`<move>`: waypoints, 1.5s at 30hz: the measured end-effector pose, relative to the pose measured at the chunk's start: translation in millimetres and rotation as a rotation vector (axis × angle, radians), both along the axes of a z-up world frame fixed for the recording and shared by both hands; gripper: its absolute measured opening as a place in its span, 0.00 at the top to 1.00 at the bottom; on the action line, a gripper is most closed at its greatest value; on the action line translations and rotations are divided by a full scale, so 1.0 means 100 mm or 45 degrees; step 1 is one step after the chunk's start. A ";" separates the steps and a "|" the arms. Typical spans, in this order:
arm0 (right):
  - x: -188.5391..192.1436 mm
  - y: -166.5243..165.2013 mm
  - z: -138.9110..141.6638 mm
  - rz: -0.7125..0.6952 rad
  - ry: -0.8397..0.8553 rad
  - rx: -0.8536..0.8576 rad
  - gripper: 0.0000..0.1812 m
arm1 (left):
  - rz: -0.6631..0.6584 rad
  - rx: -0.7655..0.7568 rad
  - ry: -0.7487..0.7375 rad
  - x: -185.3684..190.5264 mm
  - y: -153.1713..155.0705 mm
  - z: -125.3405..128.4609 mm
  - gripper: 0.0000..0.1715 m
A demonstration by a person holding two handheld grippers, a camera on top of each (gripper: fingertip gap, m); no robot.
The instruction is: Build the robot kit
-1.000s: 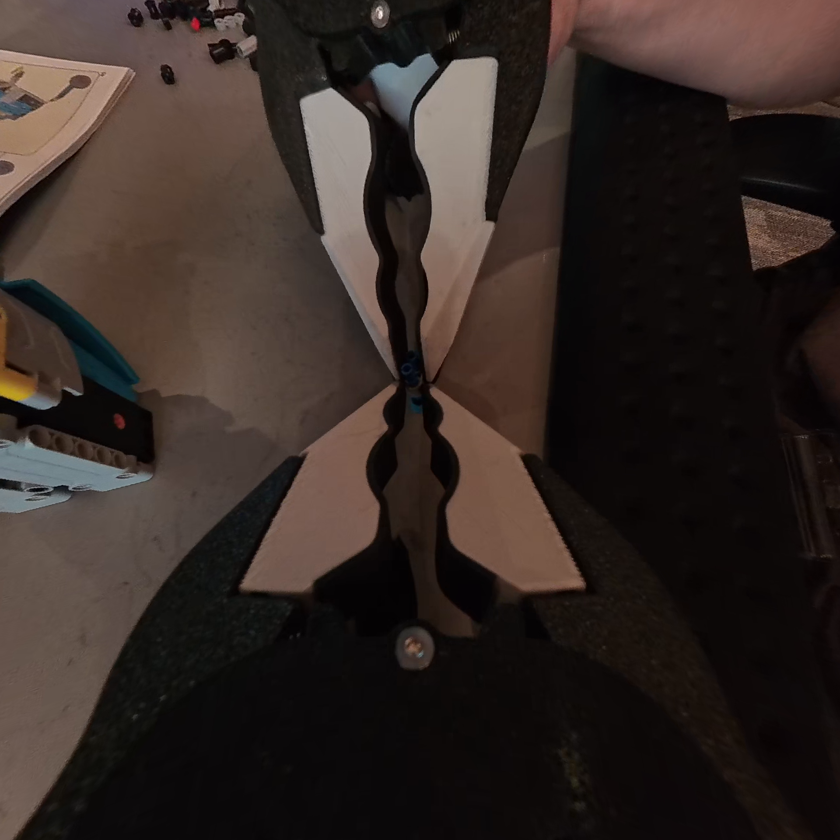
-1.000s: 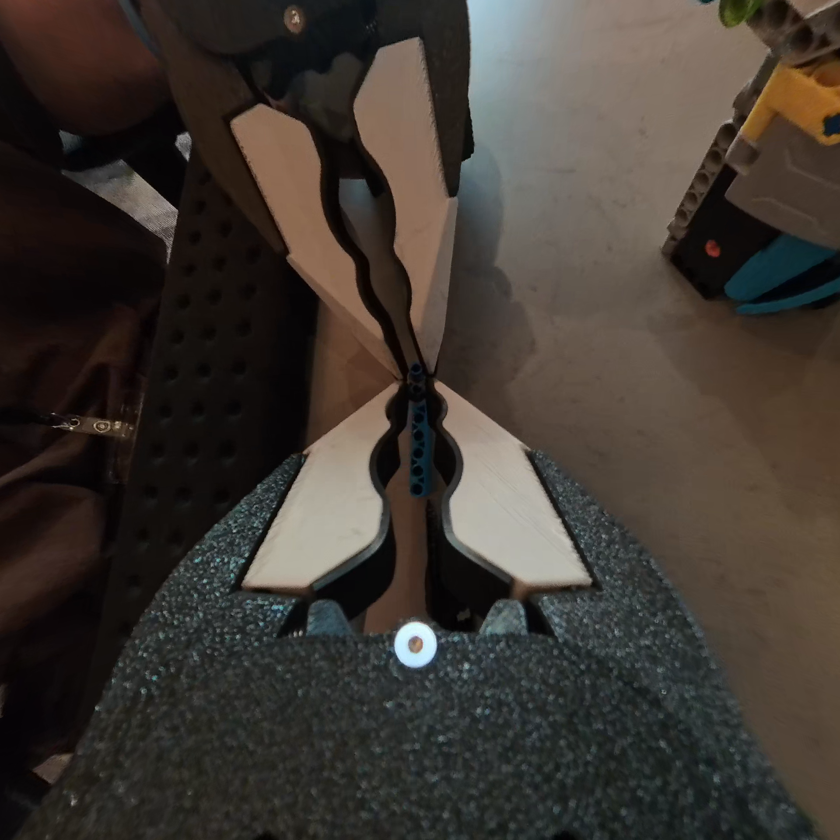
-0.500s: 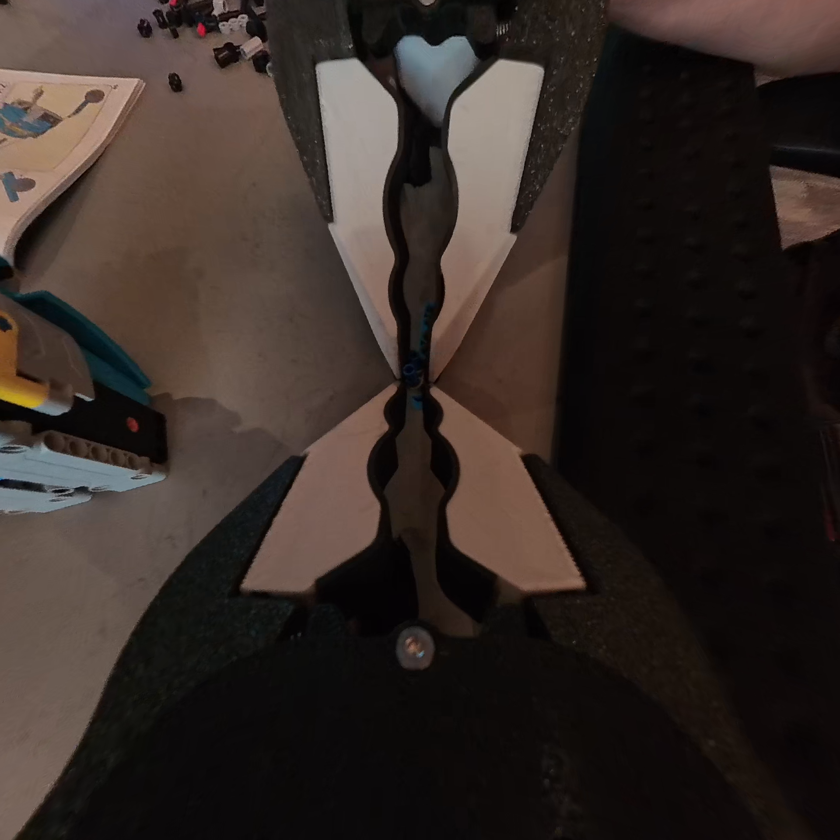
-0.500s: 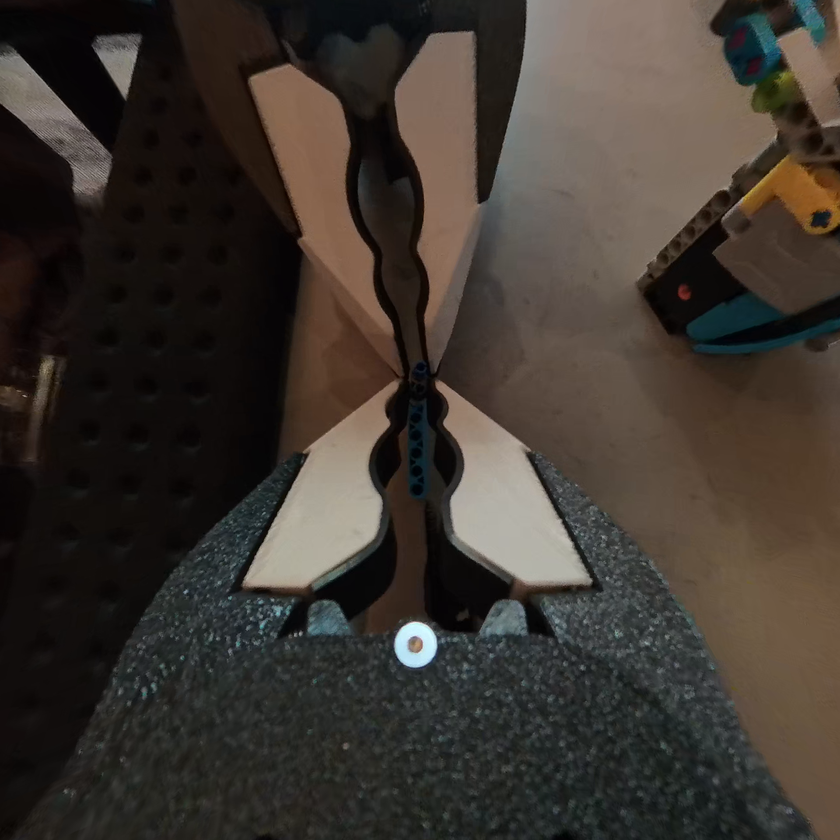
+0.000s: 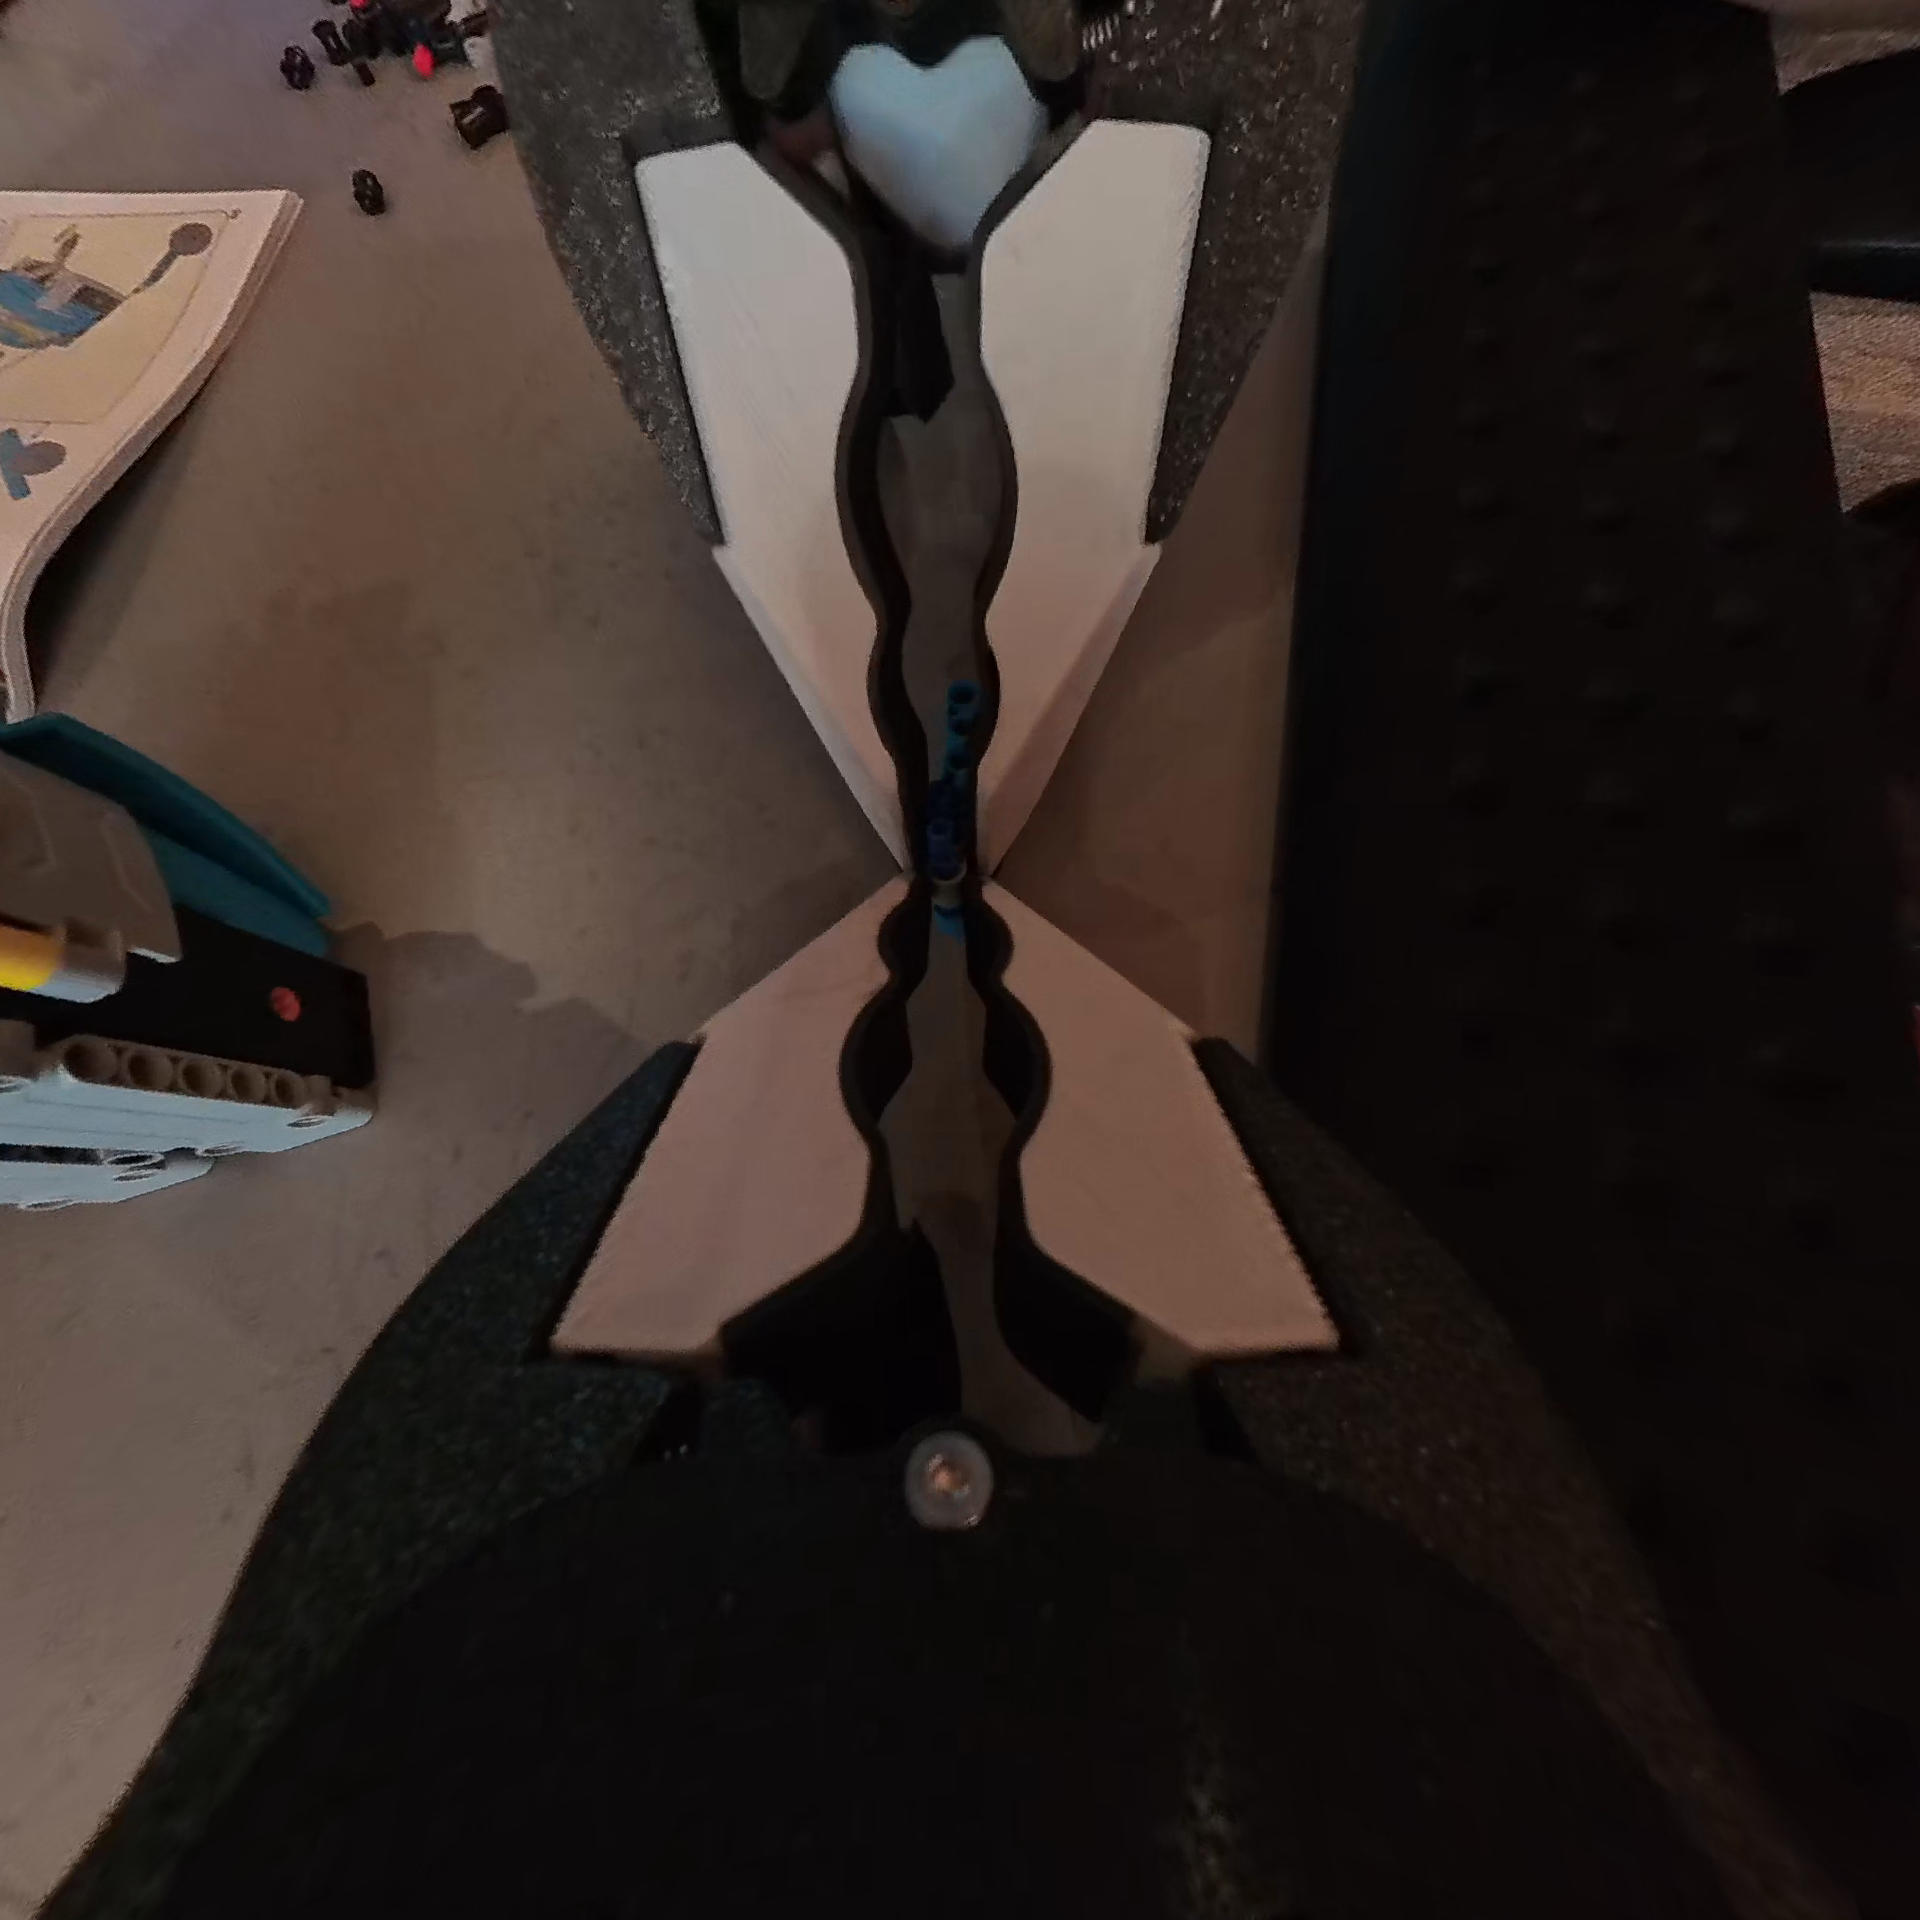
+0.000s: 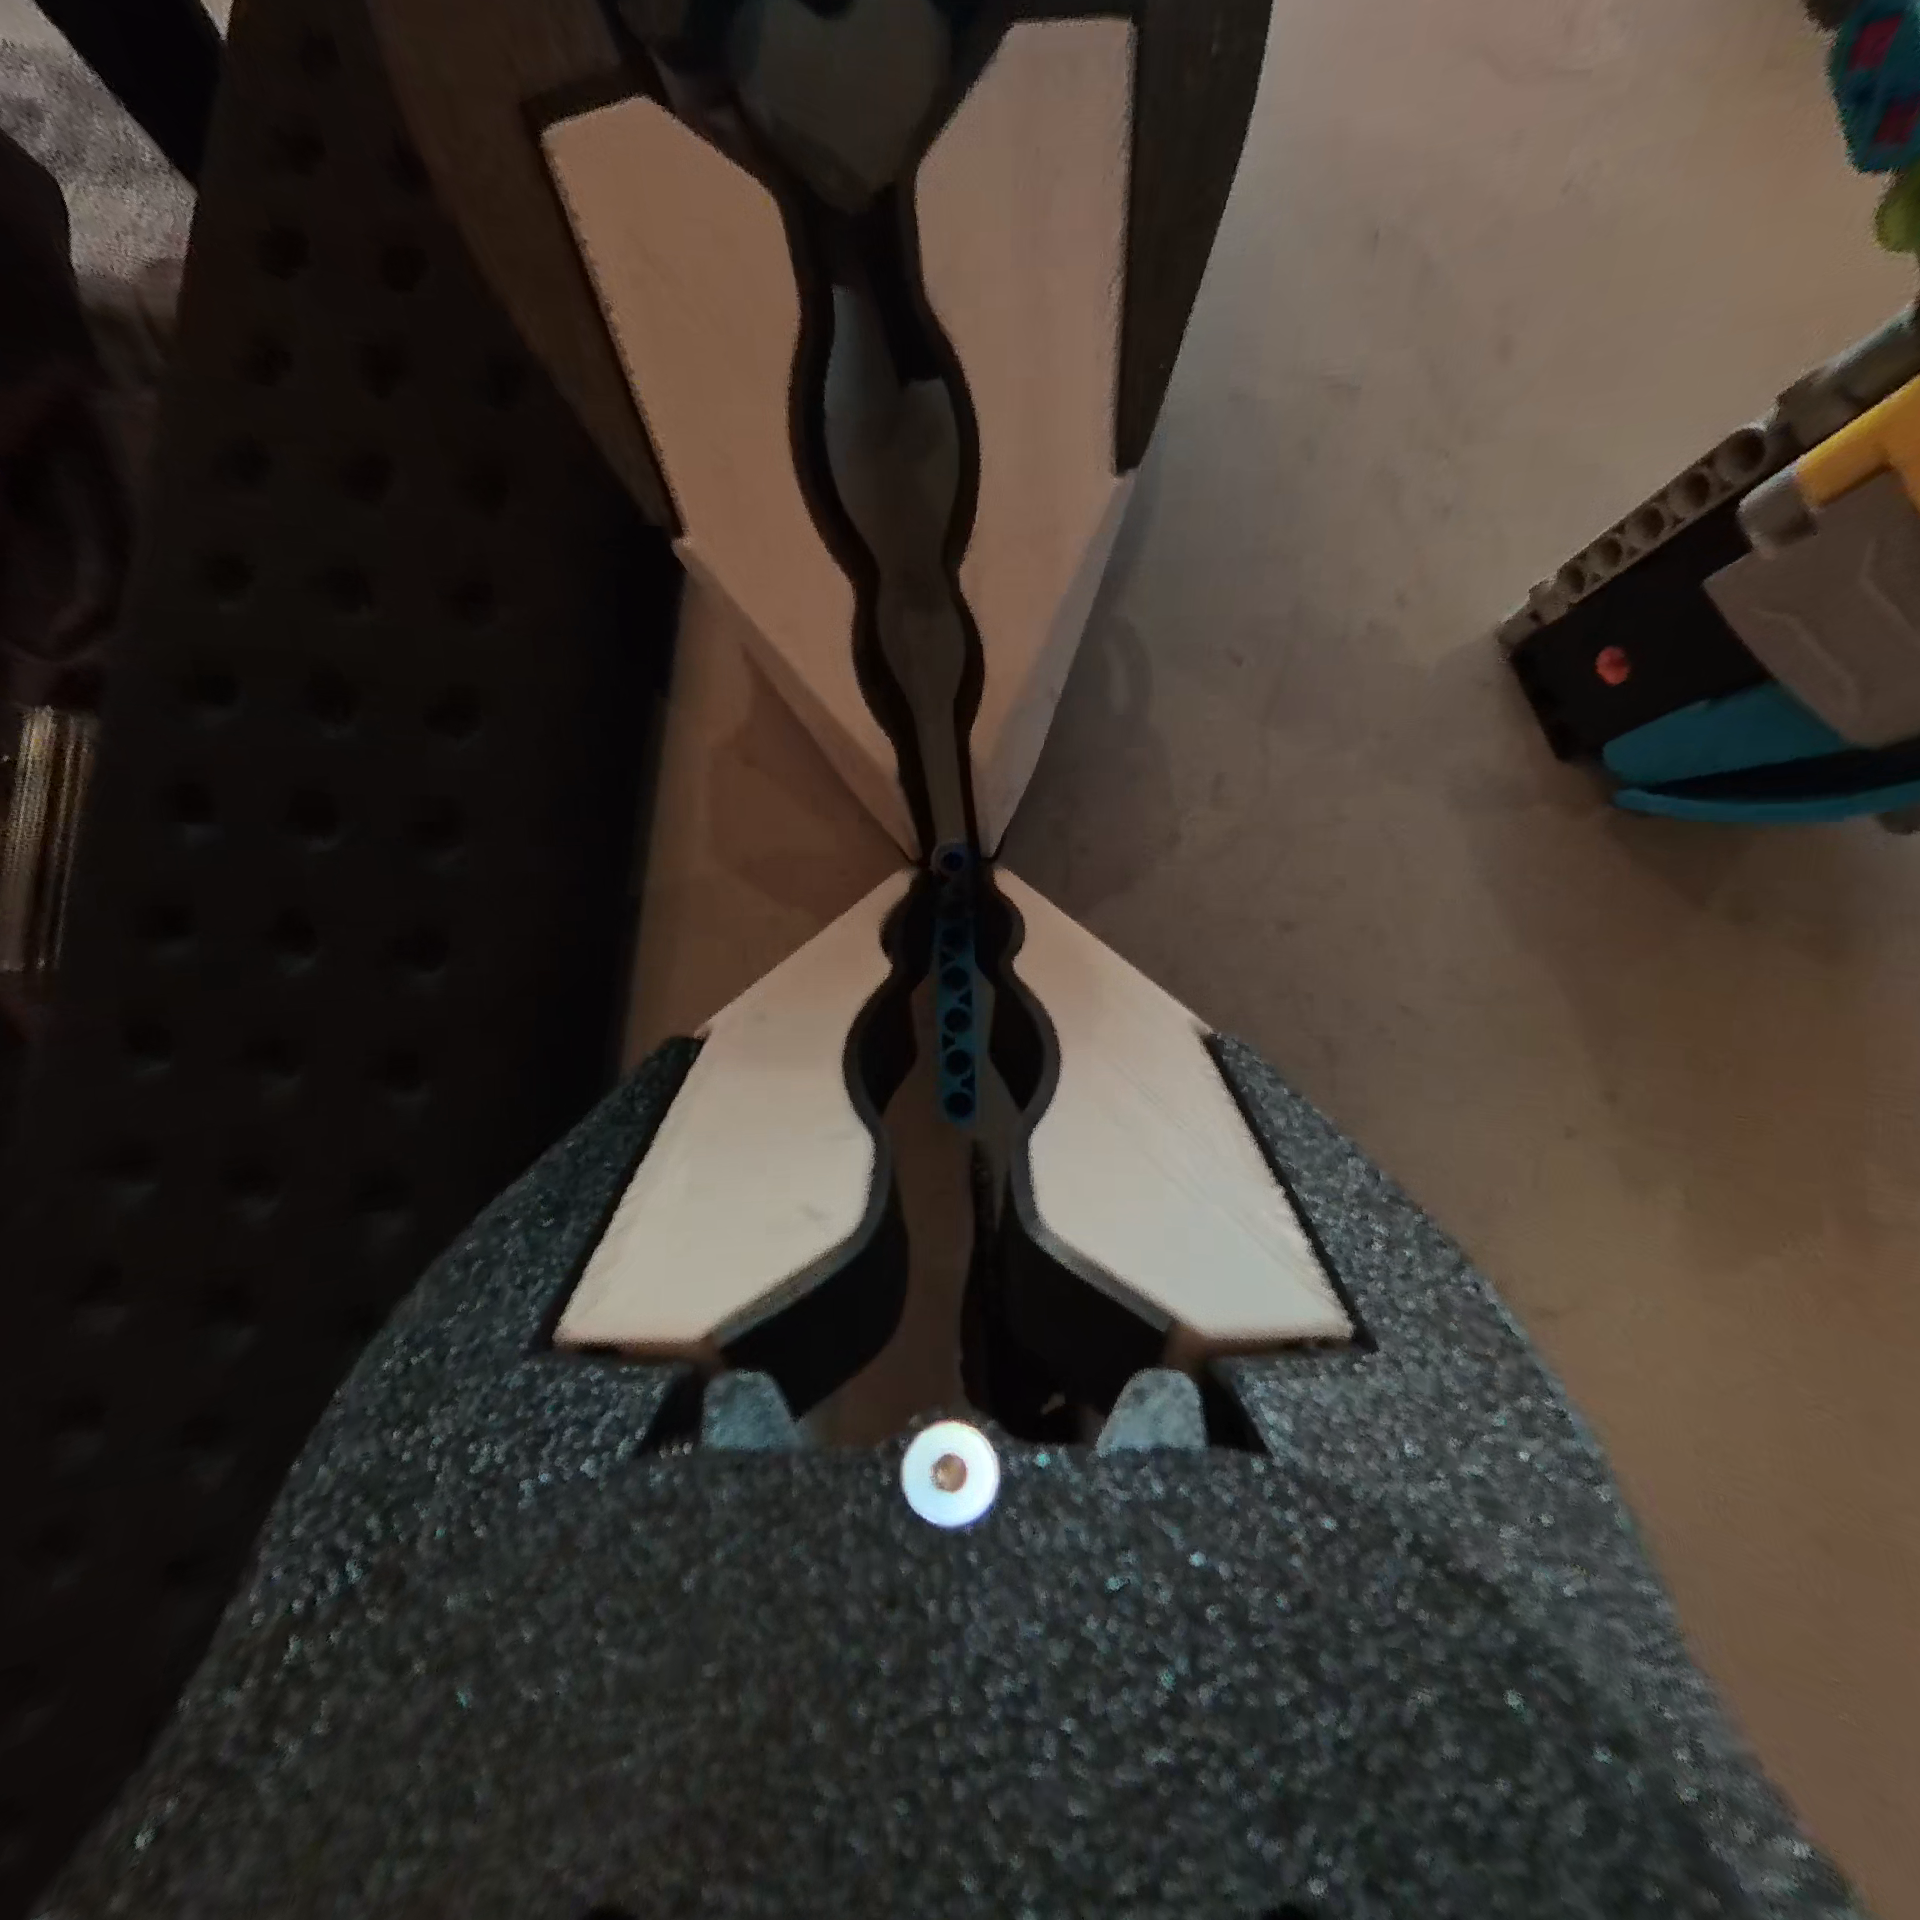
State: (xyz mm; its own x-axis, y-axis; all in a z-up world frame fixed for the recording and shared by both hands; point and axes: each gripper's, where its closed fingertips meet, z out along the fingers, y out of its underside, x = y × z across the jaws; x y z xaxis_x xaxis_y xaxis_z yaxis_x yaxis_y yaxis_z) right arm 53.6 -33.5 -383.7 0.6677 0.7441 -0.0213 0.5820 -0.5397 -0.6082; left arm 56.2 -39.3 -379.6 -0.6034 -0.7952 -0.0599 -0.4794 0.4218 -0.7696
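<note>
My left gripper [image 5: 945, 891] and my right gripper [image 6: 951, 885] meet tip to tip above a grey table [image 5: 468, 623]. The right gripper is shut on a thin blue beam with holes [image 6: 958, 1029], which lies lengthwise between its jaws. The beam also shows in the left wrist view [image 5: 960, 743], inside the right gripper [image 5: 943, 847] that comes down from the top. The left gripper is shut on a small blue pin [image 5: 945, 914] at its tips. The pin's end [image 6: 948, 860] touches the end of the beam, below the left gripper [image 6: 945, 831].
A brick model in black, grey, teal and yellow [image 5: 156, 1039] stands left of the grippers; it shows on the right in the right wrist view [image 6: 1714, 644]. An open booklet [image 5: 114, 332] and several loose small parts [image 5: 395, 42] lie far left. A black perforated panel [image 5: 1558, 727] stands alongside. Left and right tips are no more than a few centimetres apart.
The two grippers have stayed tip to tip while turning into line with each other. More of the blue beam now shows in the left wrist view. The arm at the top right has left view.
</note>
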 end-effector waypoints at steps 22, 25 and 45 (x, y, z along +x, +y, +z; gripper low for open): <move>0.16 -0.05 -0.09 -0.056 0.015 -0.013 0.79 | 0.049 -0.160 0.127 -0.08 0.05 -0.02 0.97; 0.13 -0.04 -0.09 -0.050 0.062 -0.021 0.95 | 0.082 -0.182 0.139 -0.05 0.08 -0.02 0.96; 0.03 0.05 0.79 -0.175 1.010 -0.041 0.95 | 0.217 -0.855 -0.152 0.03 0.10 0.85 0.96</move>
